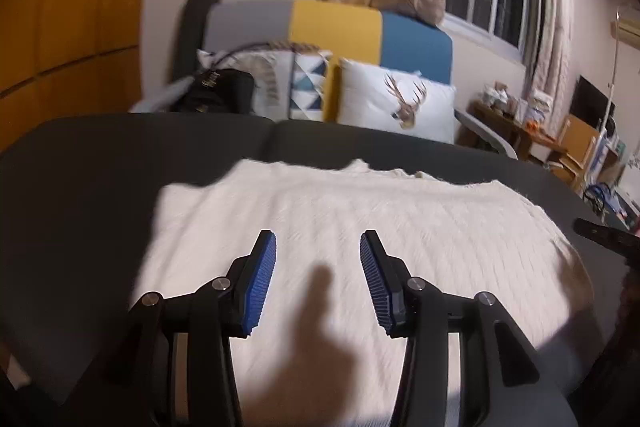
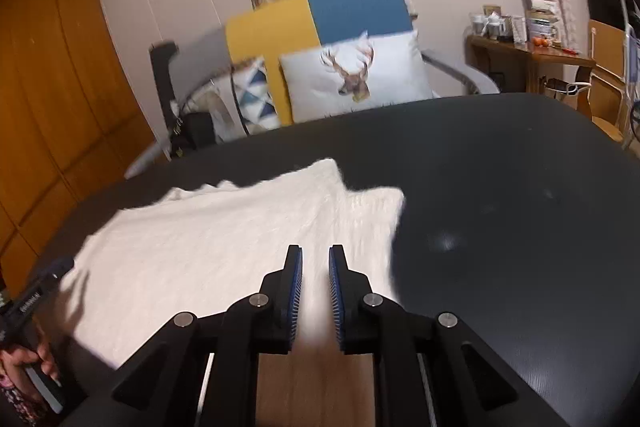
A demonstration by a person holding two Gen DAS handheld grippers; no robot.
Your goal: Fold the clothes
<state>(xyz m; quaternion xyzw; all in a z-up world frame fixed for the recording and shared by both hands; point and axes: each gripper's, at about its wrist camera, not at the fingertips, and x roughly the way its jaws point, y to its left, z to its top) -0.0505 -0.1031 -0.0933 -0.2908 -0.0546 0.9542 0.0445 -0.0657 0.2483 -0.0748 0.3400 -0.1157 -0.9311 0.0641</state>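
A dark surface (image 2: pixel 500 187) is being shown before a sofa with a deer cushion (image 1: pixel 396 103). A white knitted garment (image 1: pixel 340 227) is lying spread flat on it (edges blurred). The left tongs (image 1: pixel 318 247) are being held wide apart above the garment, empty. The right tongs (image 2: pixel 316 263) are being held narrowly apart over its right edge, gripping nothing.

Left hand-held gripper (image 1: pixel 318 241) agape, right (image 2: pixel 315 255) narrower.
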